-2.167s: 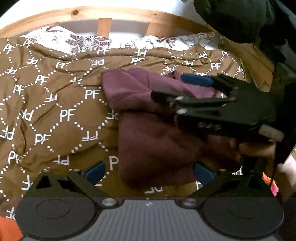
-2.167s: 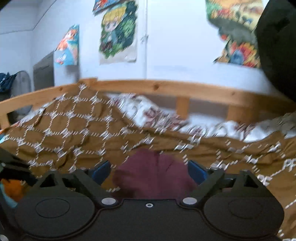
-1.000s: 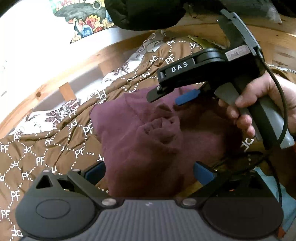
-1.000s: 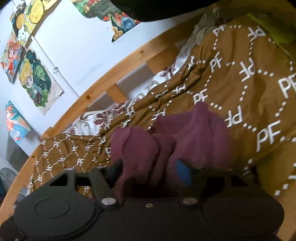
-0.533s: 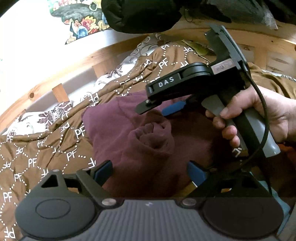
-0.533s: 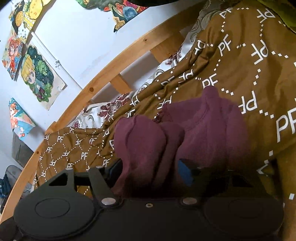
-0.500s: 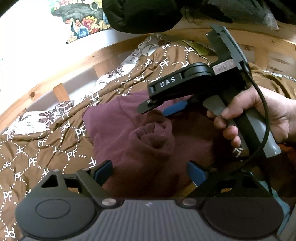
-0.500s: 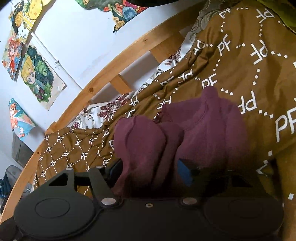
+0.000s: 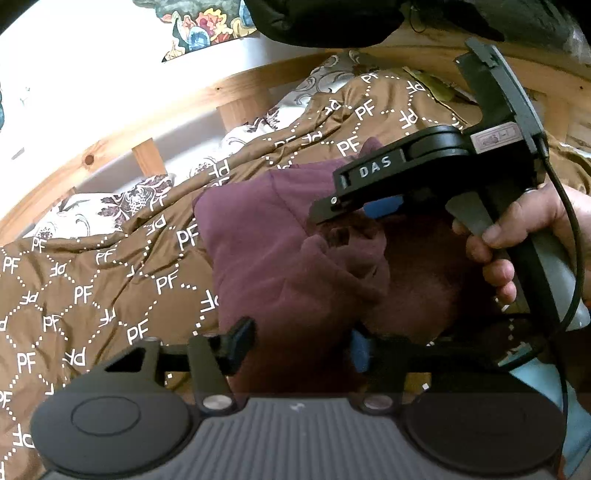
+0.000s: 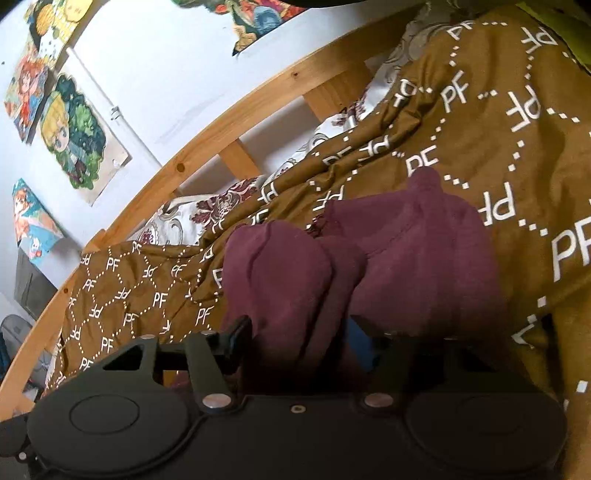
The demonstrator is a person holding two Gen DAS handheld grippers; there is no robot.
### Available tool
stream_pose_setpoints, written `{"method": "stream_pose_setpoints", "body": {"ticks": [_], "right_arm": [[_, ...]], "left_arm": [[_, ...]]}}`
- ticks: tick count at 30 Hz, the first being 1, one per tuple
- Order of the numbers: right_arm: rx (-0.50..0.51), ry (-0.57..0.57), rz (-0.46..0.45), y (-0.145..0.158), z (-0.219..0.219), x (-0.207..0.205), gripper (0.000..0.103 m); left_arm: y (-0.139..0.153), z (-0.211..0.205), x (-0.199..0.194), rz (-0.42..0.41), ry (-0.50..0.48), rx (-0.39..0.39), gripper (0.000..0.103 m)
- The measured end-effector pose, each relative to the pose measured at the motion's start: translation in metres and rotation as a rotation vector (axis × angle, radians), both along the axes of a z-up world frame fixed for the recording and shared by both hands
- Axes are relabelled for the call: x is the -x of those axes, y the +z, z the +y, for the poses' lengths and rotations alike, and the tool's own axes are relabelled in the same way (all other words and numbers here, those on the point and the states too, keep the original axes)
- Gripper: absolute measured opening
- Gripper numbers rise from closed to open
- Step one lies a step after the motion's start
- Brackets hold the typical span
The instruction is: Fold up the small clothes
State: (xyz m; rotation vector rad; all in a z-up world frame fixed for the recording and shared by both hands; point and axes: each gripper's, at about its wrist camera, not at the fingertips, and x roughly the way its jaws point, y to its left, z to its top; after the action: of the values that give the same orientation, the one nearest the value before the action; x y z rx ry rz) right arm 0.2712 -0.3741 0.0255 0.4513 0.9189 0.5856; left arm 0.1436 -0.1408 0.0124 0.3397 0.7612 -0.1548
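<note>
A maroon garment (image 9: 280, 254) lies bunched on the brown PF-patterned bedspread (image 9: 92, 280). My left gripper (image 9: 301, 345) has narrowed onto the garment's near edge, with cloth between its fingers. My right gripper (image 9: 354, 212), held by a hand, shows from the side above the garment's far right part. In the right wrist view, my right gripper (image 10: 295, 341) is closed on a thick fold of the maroon garment (image 10: 388, 266), which bulges up between its fingers.
A wooden bed rail (image 9: 155, 122) curves behind the bedspread, with a white floral sheet (image 9: 110, 206) below it. Posters (image 10: 74, 136) hang on the white wall. A black garment (image 9: 332, 18) hangs at the top. A light blue item (image 9: 550, 384) is at the right.
My left gripper's fingers have closed inward onto the garment's near edge. The right gripper has stayed clamped on its fold and shifted slightly right.
</note>
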Motion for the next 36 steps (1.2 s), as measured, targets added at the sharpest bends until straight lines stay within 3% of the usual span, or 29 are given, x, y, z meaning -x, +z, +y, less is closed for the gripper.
{"method": "stream_pose_setpoints", "body": {"ticks": [3, 6, 7, 14, 18, 22, 25, 32, 36], "right_arm": [[0.01, 0.008, -0.001, -0.002, 0.004, 0.002, 0.054], [0.015, -0.005, -0.012, -0.002, 0.006, 0.005, 0.04], [0.014, -0.012, -0.017, -0.002, 0.005, 0.005, 0.033], [0.042, -0.029, -0.135, 0.015, 0.004, 0.008, 0.017], [0.084, -0.036, -0.245, 0.036, -0.003, 0.01, 0.016], [0.107, -0.07, -0.288, 0.05, -0.018, 0.009, 0.016], [0.129, -0.118, -0.273, 0.054, -0.035, 0.009, 0.016], [0.145, -0.195, -0.144, 0.04, -0.066, 0.014, 0.016], [0.17, -0.203, -0.139, 0.037, -0.066, 0.018, 0.016]], "left_arm": [[0.0, 0.0, 0.002, -0.006, -0.003, 0.002, 0.038], [0.002, 0.001, 0.003, -0.011, -0.001, 0.02, 0.029], [0.003, 0.001, 0.003, -0.012, -0.002, 0.033, 0.028], [0.014, -0.007, 0.005, -0.049, -0.071, 0.127, 0.022], [0.023, -0.021, 0.003, -0.074, -0.127, 0.159, 0.022], [0.028, -0.039, 0.001, -0.082, -0.201, 0.162, 0.022], [0.028, -0.049, 0.0, -0.07, -0.236, 0.185, 0.022], [0.013, -0.064, 0.004, -0.02, -0.26, 0.17, 0.024], [0.006, -0.059, 0.002, 0.017, -0.265, 0.224, 0.025]]}}
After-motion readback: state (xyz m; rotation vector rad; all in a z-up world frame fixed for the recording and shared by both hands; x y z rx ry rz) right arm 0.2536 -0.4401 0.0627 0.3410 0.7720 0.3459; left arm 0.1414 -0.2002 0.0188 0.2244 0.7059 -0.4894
